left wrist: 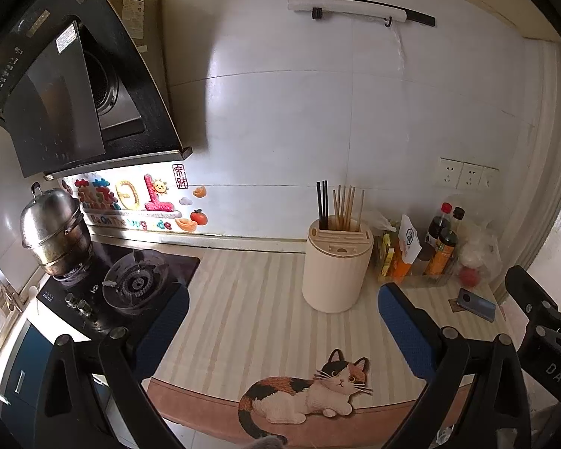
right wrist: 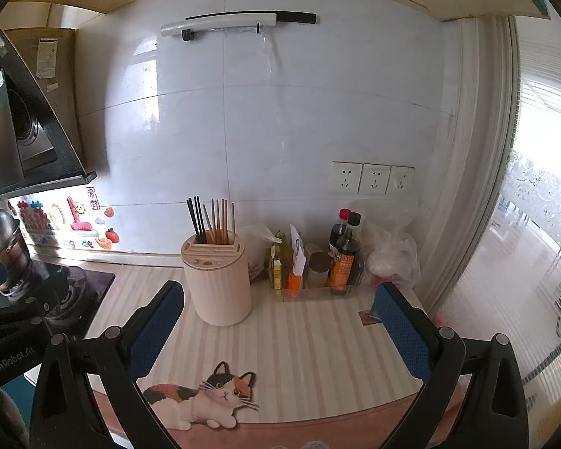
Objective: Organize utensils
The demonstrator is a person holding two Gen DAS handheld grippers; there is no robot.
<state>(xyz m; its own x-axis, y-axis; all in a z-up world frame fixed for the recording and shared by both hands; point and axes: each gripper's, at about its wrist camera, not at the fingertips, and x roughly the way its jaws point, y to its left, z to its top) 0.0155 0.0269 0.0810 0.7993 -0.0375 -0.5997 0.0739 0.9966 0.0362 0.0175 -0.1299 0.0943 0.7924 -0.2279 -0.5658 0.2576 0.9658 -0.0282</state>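
A cream round utensil holder [left wrist: 336, 267] stands on the striped counter, also in the right wrist view [right wrist: 217, 284]. Black chopsticks [left wrist: 322, 205] and several wooden chopsticks [left wrist: 346, 205] stand upright in its back slots; they show in the right wrist view too [right wrist: 215, 220]. My left gripper [left wrist: 284, 314] is open and empty, held in front of the holder and apart from it. My right gripper [right wrist: 280, 318] is open and empty, just right of the holder.
A gas stove [left wrist: 131, 284] with a steel pot [left wrist: 52, 235] is at the left under a range hood [left wrist: 74, 86]. A tray of sauce bottles [right wrist: 340, 258], plastic bags [right wrist: 392, 254] and a phone [left wrist: 477, 305] sit at the right. A cat-print mat [right wrist: 205, 396] covers the counter's front edge.
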